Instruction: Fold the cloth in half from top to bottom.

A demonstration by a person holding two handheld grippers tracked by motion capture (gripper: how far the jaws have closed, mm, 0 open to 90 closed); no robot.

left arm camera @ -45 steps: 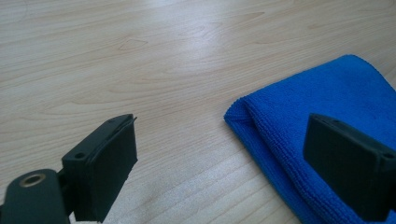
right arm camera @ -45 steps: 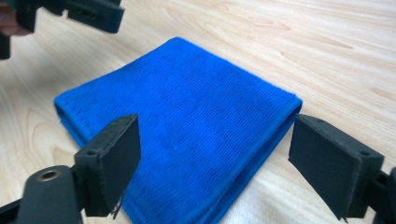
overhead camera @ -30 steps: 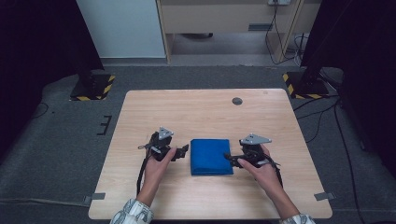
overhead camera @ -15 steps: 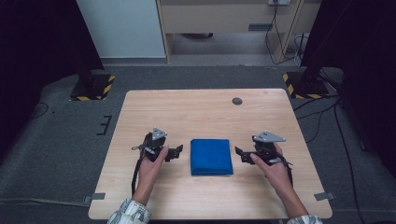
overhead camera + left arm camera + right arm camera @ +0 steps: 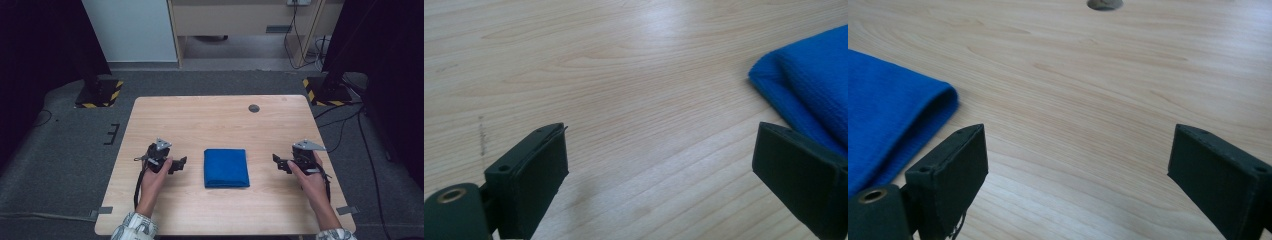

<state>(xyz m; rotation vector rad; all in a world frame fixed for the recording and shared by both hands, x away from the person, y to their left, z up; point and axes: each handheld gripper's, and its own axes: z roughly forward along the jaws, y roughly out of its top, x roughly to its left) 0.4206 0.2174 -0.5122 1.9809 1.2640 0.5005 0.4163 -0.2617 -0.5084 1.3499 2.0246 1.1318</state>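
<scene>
Soft blue folded cloth [image 5: 226, 167], squarish, on grained wooden table [image 5: 210, 117]

Blue cloth [image 5: 809, 95]: cut off by the right edge, left gripper view.
Grommet [image 5: 1104, 4]: cropped at the top edge, right gripper view.
Forearms: cut off at the bottom edge, high view.

Folded cloth [image 5: 226, 167] on table [image 5: 210, 120], between left tool [image 5: 180, 163] and right tool [image 5: 278, 162].
</scene>
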